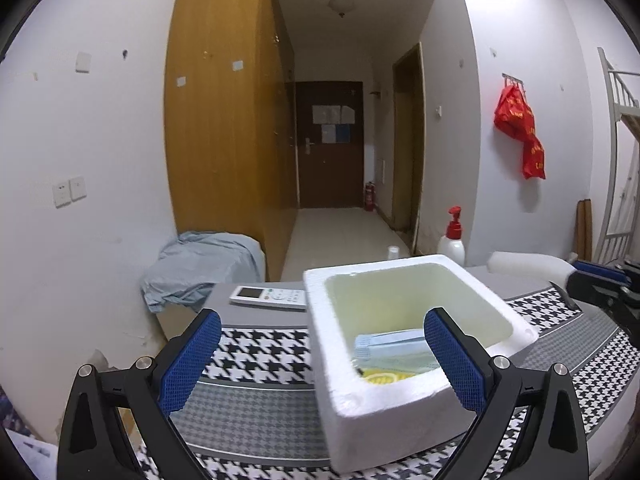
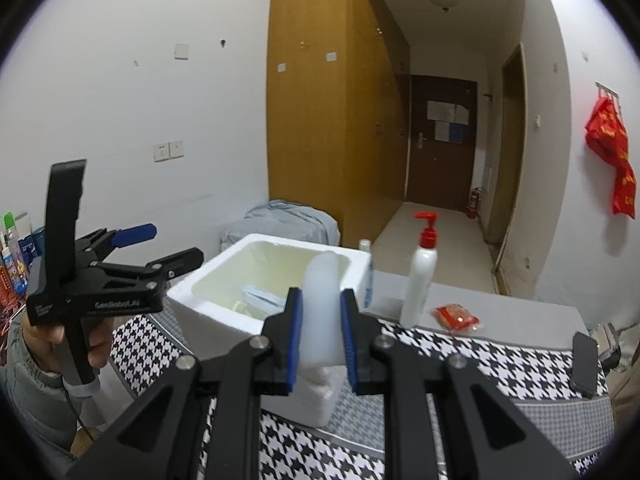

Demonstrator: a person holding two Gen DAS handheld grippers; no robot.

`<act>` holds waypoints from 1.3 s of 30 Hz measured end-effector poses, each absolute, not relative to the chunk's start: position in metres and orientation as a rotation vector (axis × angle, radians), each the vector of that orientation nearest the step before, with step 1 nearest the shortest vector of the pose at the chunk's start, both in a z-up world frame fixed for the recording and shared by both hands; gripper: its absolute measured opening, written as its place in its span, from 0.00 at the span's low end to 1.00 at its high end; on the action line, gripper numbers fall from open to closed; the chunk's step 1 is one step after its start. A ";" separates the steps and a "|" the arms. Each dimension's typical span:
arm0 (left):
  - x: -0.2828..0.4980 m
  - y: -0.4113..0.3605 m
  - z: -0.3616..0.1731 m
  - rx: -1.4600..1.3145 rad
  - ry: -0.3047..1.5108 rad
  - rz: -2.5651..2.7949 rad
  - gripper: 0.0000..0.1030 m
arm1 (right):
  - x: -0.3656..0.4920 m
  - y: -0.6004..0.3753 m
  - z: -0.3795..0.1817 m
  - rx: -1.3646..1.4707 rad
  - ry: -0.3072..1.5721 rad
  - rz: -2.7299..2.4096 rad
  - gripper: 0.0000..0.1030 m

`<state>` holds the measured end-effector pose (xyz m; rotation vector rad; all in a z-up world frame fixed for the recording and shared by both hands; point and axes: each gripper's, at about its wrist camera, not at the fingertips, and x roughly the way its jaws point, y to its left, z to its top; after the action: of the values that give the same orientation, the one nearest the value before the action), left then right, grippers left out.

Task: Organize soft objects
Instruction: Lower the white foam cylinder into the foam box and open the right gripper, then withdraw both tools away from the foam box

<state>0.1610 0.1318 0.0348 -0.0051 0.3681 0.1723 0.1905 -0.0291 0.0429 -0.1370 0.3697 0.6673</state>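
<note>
Right gripper (image 2: 320,334): blue pads clamped on a pale, translucent white soft piece (image 2: 323,300), rounded on top, standing upright between the jaws. What it is made of is hard to call from this view; possibly silicone or foam. It hangs over the near rim of the white square styrofoam box (image 2: 192,308), not yet inside.

Left gripper (image 1: 322,356): jaws spread wide, nothing between the pads, held by a hand (image 2: 48,340) to the left of the box.

Box sits on the black-and-white houndstooth mat (image 1: 256,354). Already inside: a light blue flat pack (image 1: 386,342) lying on something yellow (image 1: 384,378).

Still out on the grey table top: small red crinkled packet (image 2: 457,317), beside the white pump bottle with red pump head (image 2: 422,276).

Step in hand, as judged: deposit the held piece in the box.

- Carry it past the near rim before lowering, so it does not snag on the wall.
- Lower into the open far side, clear of the blue pack.
- Release only once it is low inside; a soft piece may spring and tumble out.
- Keep the left gripper clear of the opening.
</note>
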 end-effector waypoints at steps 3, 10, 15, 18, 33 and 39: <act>0.154 0.137 0.034 0.001 0.357 0.194 0.99 | 0.197 -0.013 0.045 -0.141 0.380 0.702 0.22; 0.140 0.152 0.029 -0.017 0.334 0.249 0.99 | 0.217 0.024 0.040 -0.162 0.433 0.747 0.22; 0.134 0.161 0.026 -0.031 0.336 0.251 0.99 | 0.233 0.046 0.035 -0.175 0.475 0.756 0.22; 0.130 0.165 0.024 -0.041 0.333 0.256 0.99 | 0.240 0.057 0.030 -0.187 0.497 0.755 0.22; 0.106 0.136 0.029 -0.017 0.307 0.228 0.99 | 0.204 0.026 0.036 -0.118 0.425 0.685 1.00; 0.083 0.105 0.033 -0.023 0.290 0.181 0.99 | 0.159 -0.028 0.038 -0.048 0.366 0.623 1.00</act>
<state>0.0830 0.1053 0.0328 -0.0231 0.2902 0.1811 0.1588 -0.0276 0.0384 -0.0484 0.3661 0.6233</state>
